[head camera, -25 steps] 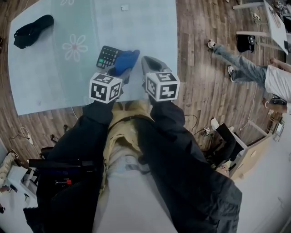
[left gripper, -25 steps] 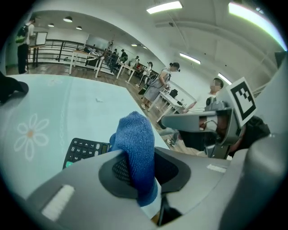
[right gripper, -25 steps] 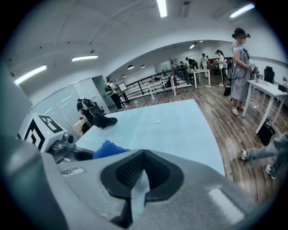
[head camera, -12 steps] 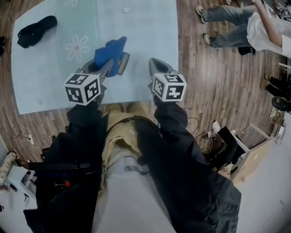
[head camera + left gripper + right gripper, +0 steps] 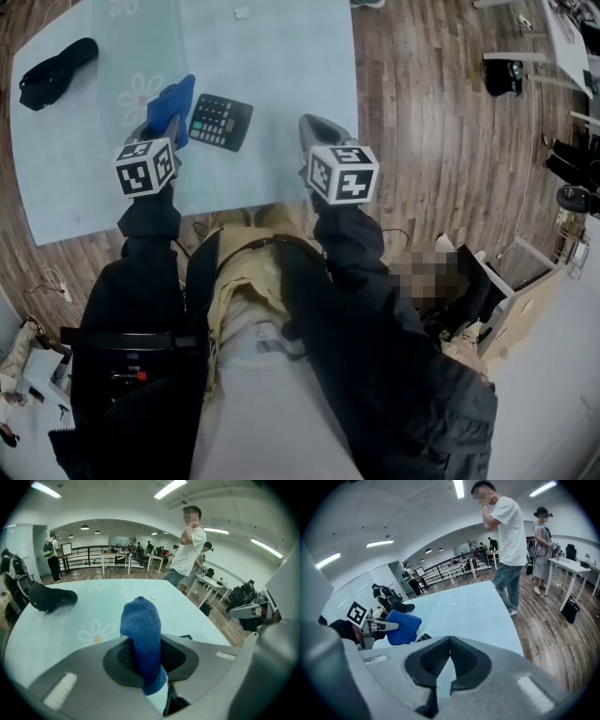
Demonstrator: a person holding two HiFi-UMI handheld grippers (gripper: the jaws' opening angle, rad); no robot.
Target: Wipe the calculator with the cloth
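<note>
We have the cloth (image 5: pixel 140 625) pinched fast in the left gripper (image 5: pixel 143 654), so the pick-up looks done. The wiping itself we judge unfinished, since the cloth hangs just left of the calculator (image 5: pixel 220 122) and apart from it. The calculator lies flat near the desk's (image 5: pixel 281 66) near edge, left of its middle. Our right gripper (image 5: pixel 447 654) is closed on nothing, off to the right. Only the head view shows the calculator whole; the left gripper view alone shows the cloth squeezed between the pads
</note>
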